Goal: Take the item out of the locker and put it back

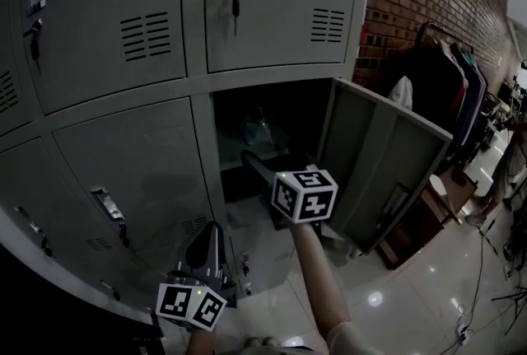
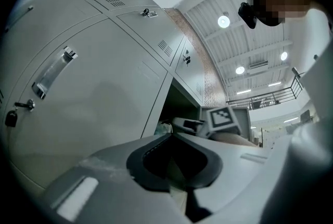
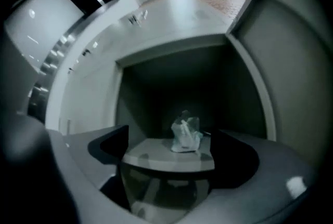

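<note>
Item (image 3: 185,135): a small crumpled clear bag with a bluish tinge, standing on the floor of the open locker compartment (image 1: 272,81), toward its back. Nothing touches it.

We have the right gripper (image 3: 174,153) at the compartment's mouth, pointing into it. Its jaws are spread wide with nothing between the pads, and the bag lies ahead of them, apart. The left gripper (image 1: 212,230) hangs below and left of the compartment, in front of the closed neighbouring door. Its jaws are together on nothing. The compartment's door (image 1: 387,172) stands swung out to its right.

Step, as we judge it: the reach-in for the take-out, with the lift not yet done. Next we need to carry the open jaws deeper until the bag stands between the pads, then close gently. Thin film may crumple and slip, so we would take the bunched body, not the loose top.

Writing: none we can read, and no brand or label on bag or lockers. We note only black-and-white square markers on both gripper cubes, and a key (image 1: 235,6) hanging in the lock above the compartment.
</note>
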`<move>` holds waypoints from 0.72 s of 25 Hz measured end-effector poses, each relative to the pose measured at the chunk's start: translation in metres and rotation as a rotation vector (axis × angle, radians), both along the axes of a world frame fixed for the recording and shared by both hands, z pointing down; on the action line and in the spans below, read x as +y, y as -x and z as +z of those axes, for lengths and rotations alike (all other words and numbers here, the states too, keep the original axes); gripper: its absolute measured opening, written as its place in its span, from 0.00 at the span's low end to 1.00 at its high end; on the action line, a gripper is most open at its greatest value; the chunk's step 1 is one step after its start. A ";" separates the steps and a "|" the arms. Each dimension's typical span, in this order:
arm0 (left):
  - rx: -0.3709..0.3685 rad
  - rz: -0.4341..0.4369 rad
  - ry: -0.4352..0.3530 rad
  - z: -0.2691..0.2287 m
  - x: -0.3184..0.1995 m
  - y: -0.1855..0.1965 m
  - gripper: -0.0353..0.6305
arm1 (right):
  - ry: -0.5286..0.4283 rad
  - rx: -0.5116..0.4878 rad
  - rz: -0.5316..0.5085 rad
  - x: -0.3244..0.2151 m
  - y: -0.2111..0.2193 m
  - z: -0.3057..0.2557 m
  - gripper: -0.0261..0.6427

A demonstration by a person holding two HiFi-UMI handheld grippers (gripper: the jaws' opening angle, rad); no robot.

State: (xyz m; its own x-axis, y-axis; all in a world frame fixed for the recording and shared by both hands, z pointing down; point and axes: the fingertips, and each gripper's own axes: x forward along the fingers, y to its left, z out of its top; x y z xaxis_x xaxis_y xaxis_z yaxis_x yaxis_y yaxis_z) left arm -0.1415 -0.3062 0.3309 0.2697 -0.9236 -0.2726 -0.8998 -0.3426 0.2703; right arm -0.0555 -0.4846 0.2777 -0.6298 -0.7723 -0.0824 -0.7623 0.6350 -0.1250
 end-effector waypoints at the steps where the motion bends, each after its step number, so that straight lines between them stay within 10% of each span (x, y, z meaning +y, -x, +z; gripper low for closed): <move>1: 0.002 -0.006 0.001 0.000 -0.001 0.002 0.06 | 0.040 0.044 0.015 -0.026 0.006 0.002 0.76; 6: 0.019 -0.059 -0.003 0.000 -0.002 0.022 0.06 | 0.188 0.111 0.048 -0.083 0.015 0.018 0.76; 18: 0.063 -0.075 0.012 0.008 -0.012 0.033 0.06 | 0.163 0.242 0.058 -0.092 0.023 0.010 0.72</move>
